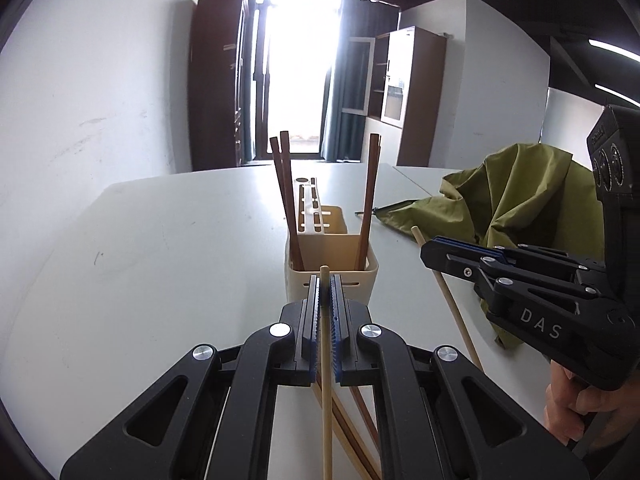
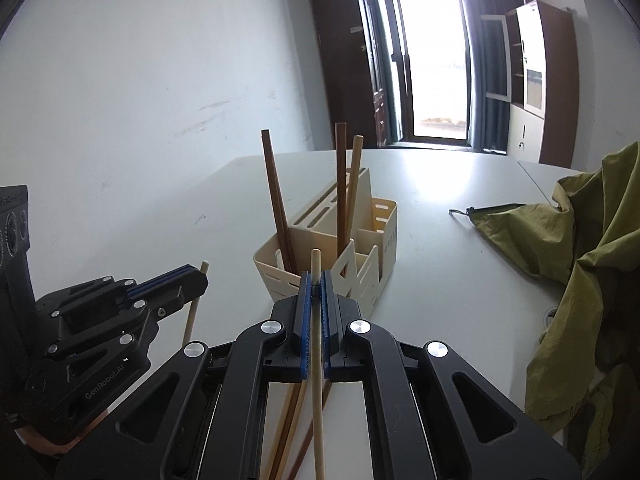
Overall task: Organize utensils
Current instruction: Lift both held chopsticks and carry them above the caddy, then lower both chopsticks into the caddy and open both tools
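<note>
In the left wrist view my left gripper (image 1: 325, 280) is shut on a pale wooden chopstick (image 1: 326, 380), whose tip pokes out just past the pads. Ahead stands the cream utensil holder (image 1: 360, 284) with dark brown chopsticks (image 1: 286, 200) upright in it. To the right, my right gripper (image 1: 429, 250) is shut on another pale chopstick (image 1: 452, 304). The right wrist view shows the right gripper (image 2: 316, 280) clamped on its pale chopstick (image 2: 317, 360), short of the holder (image 2: 276, 280). My left gripper (image 2: 202, 278) hangs at the left. Both are raised above the white table.
Several loose chopsticks (image 2: 288, 420) lie on the table under the grippers, also visible as loose chopsticks (image 1: 352, 420). A crumpled olive-green cloth (image 1: 520, 200) covers the table's right side, the same green cloth (image 2: 580, 248). A hand (image 1: 568, 412) holds the right gripper's handle. A white wall runs along the left.
</note>
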Action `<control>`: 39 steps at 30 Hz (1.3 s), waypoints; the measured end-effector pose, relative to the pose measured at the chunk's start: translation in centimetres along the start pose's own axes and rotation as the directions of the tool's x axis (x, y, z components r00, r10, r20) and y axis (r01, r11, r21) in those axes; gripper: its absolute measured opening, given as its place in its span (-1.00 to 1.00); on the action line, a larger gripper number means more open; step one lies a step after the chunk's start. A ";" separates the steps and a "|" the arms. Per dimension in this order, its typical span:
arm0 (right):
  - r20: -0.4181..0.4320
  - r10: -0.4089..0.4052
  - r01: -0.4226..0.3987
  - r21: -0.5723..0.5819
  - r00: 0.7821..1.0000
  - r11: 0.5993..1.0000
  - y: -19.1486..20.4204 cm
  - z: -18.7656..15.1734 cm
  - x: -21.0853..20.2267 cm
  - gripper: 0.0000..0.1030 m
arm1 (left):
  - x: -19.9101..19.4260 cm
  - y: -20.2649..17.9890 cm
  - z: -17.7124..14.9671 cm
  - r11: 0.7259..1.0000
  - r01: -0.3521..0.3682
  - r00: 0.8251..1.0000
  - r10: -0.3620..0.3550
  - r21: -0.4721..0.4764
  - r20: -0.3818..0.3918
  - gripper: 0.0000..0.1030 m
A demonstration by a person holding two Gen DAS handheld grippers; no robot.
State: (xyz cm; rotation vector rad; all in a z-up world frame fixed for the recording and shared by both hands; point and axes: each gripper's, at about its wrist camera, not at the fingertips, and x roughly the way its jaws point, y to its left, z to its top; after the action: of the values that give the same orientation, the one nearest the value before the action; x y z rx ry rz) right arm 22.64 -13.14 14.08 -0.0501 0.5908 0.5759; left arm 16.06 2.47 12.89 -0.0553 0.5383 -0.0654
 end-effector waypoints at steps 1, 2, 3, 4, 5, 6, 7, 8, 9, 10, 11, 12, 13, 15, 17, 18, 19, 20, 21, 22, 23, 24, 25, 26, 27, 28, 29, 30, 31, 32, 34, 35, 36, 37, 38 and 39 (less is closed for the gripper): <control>0.009 0.003 -0.002 -0.005 1.000 1.000 0.1 0.1 0.0 -0.90 | -0.1 0.0 0.3 1.000 -0.004 1.000 0.004 0.002 0.013 -0.91; 0.018 0.008 -0.008 -0.013 1.000 1.000 0.2 0.3 -0.1 -0.90 | -0.2 0.0 0.5 1.000 -0.008 1.000 0.008 0.006 0.024 -0.91; 0.030 0.011 -0.011 -0.019 0.999 1.000 0.2 0.4 -0.2 -0.90 | -0.3 0.0 0.8 1.000 -0.008 0.999 0.008 0.004 0.034 -0.91; 0.042 0.011 -0.010 -0.020 0.999 1.000 0.1 0.6 -0.3 -0.90 | -0.4 0.1 1.1 1.000 -0.004 0.999 0.004 -0.003 0.044 -0.91; 0.052 0.010 -0.009 -0.020 0.999 1.000 0.1 0.8 -0.4 -0.90 | -0.3 0.1 1.4 1.000 -0.002 0.999 0.002 -0.006 0.052 -0.91; 0.062 0.016 -0.014 -0.019 0.998 1.000 -0.1 1.0 -0.4 -0.90 | -0.3 0.1 1.7 1.000 -0.002 0.998 0.002 -0.008 0.062 -0.91; 0.071 0.020 -0.019 -0.014 0.997 1.000 -0.4 1.2 -0.4 -0.90 | -0.4 0.2 1.8 1.000 0.004 0.997 -0.003 -0.012 0.074 -0.91; 0.079 0.022 -0.022 -0.009 0.997 1.000 -0.6 1.3 -0.4 -0.90 | -0.4 0.3 2.0 1.000 0.012 0.996 -0.010 -0.017 0.083 -0.91; 0.088 0.029 -0.028 -0.007 0.996 1.000 -0.8 1.5 -0.4 -0.90 | -0.4 0.5 2.0 1.000 0.017 0.996 -0.015 -0.020 0.091 -0.91; 0.098 0.038 -0.038 -0.007 0.994 0.999 -0.9 1.7 -0.3 -0.90 | -0.3 0.5 2.2 0.999 0.024 0.995 -0.021 -0.021 0.101 -0.91; 0.106 0.046 -0.045 -0.008 0.993 0.999 -1.0 1.8 -0.1 -0.90 | -0.2 0.5 2.4 0.999 0.028 0.993 -0.025 -0.023 0.113 -0.91; 0.116 0.051 -0.050 -0.008 0.992 0.999 -1.1 1.9 -0.1 -0.90 | -0.1 0.5 2.6 0.999 0.026 0.993 -0.023 -0.019 0.118 -0.91; 0.127 0.057 -0.057 -0.008 0.990 0.998 -1.1 2.1 0.0 -0.90 | 0.0 0.5 2.7 1.000 0.025 0.992 -0.023 -0.015 0.127 -0.91; 0.153 0.077 -0.078 -0.003 0.985 0.997 -1.4 2.2 0.3 -0.90 | 0.2 0.4 3.1 0.999 0.028 0.987 -0.024 -0.021 0.162 -0.91; 0.177 0.095 -0.097 0.001 0.980 0.995 -1.6 2.3 0.6 -0.90 | 0.2 0.5 3.4 0.999 0.036 0.982 -0.032 -0.016 0.188 -0.91; 0.189 0.102 -0.104 -0.002 0.977 0.995 -1.6 2.3 0.7 -0.90 | 0.2 0.5 3.5 0.999 0.044 0.979 -0.039 -0.018 0.201 -0.91; 0.203 0.107 -0.109 -0.004 0.973 0.994 -1.7 2.4 0.7 -0.90 | 0.2 0.5 3.6 0.999 0.047 0.976 -0.042 -0.018 0.212 -0.91; 0.216 0.114 -0.115 -0.007 0.970 0.993 -1.6 2.5 0.6 -0.90 | 0.2 0.5 3.6 0.999 0.048 0.974 -0.043 -0.016 0.224 -0.91; 0.230 0.122 -0.122 -0.011 0.966 0.992 -1.6 2.5 0.6 -0.90 | 0.1 0.4 3.6 0.999 0.049 0.970 -0.044 -0.015 0.240 -0.91; 0.245 0.126 -0.127 -0.015 0.961 0.992 -1.5 2.6 0.5 -0.90 | 0.1 0.5 3.7 0.999 0.048 0.965 -0.043 -0.013 0.257 -0.91; 0.260 0.131 -0.130 -0.019 0.957 0.991 -1.4 2.7 0.4 -0.90 | 0.1 0.4 3.8 0.999 0.045 0.961 -0.040 -0.012 0.275 -0.91; 0.277 0.135 -0.134 -0.023 0.951 0.991 -1.4 2.8 0.3 -0.90 | 0.0 0.3 3.9 0.999 0.045 0.954 -0.039 -0.011 0.297 -0.91; 0.295 0.139 -0.138 -0.024 0.945 0.990 -1.4 2.8 0.1 -0.90 | -0.1 0.4 3.9 0.999 0.048 0.946 -0.041 -0.013 0.321 -0.91; 0.312 0.141 -0.140 -0.026 0.939 0.990 -1.5 2.9 0.0 -0.90 | -0.3 0.5 4.0 0.999 0.052 0.938 -0.044 -0.016 0.343 -0.91; 0.329 0.144 -0.143 -0.027 0.933 0.989 -1.6 2.9 0.0 -0.90 | -0.3 0.5 4.1 0.998 0.056 0.931 -0.046 -0.019 0.361 -0.91; 0.347 0.147 -0.147 -0.026 0.926 0.989 -1.7 2.9 -0.1 -0.90 | -0.4 0.6 4.1 0.998 0.062 0.924 -0.049 -0.023 0.379 -0.91; 0.368 0.149 -0.150 -0.026 0.918 0.988 -1.9 3.0 -0.1 -0.90 | -0.5 0.8 4.2 0.997 0.069 0.916 -0.053 -0.028 0.398 -0.91; 0.390 0.150 -0.152 -0.026 0.909 0.988 -2.0 3.0 -0.2 -0.90 | -0.6 0.9 4.2 0.997 0.072 0.906 -0.052 -0.032 0.421 -0.91; 0.411 0.155 -0.157 -0.028 0.898 0.987 -2.1 3.0 -0.3 -0.90 | -0.7 0.7 4.3 0.997 0.070 0.896 -0.048 -0.033 0.442 -0.91; 0.434 0.157 -0.160 -0.029 0.887 0.987 -2.1 3.0 -0.4 -0.90 | -0.8 0.7 4.3 0.997 0.068 0.885 -0.045 -0.033 0.463 -0.91; 0.480 0.160 -0.166 -0.032 0.863 0.986 -2.3 3.0 -0.7 -0.90 | -1.0 0.5 4.5 0.997 0.066 0.865 -0.042 -0.030 0.499 -0.91; 0.500 0.160 -0.167 -0.032 0.851 0.986 -2.3 3.0 -0.8 -0.90 | -1.1 0.5 4.5 0.998 0.061 0.857 -0.037 -0.031 0.514 -0.91; 0.521 0.159 -0.168 -0.030 0.839 0.985 -2.4 3.0 -0.9 -0.90 | -1.1 0.5 4.5 0.998 0.058 0.849 -0.032 -0.033 0.528 -0.91; 0.536 0.161 -0.171 -0.030 0.829 0.985 -2.4 3.0 -0.9 -0.90 | -1.2 0.4 4.5 0.998 0.057 0.841 -0.029 -0.036 0.541 -0.91; 0.549 0.160 -0.172 -0.030 0.820 0.985 -2.5 3.1 -0.9 -0.90 | -1.2 0.4 4.6 0.998 0.057 0.833 -0.026 -0.038 0.552 -0.91; 0.564 0.158 -0.173 -0.027 0.811 0.985 -2.5 3.1 -0.9 -0.90 | -1.1 0.5 4.7 0.998 0.057 0.826 -0.024 -0.041 0.563 -0.91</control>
State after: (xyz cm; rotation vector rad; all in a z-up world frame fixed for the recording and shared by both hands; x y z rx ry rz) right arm 24.96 -15.03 16.82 0.1962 0.0174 0.7148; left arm 17.53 3.20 17.49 -0.1362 -0.0578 -0.0715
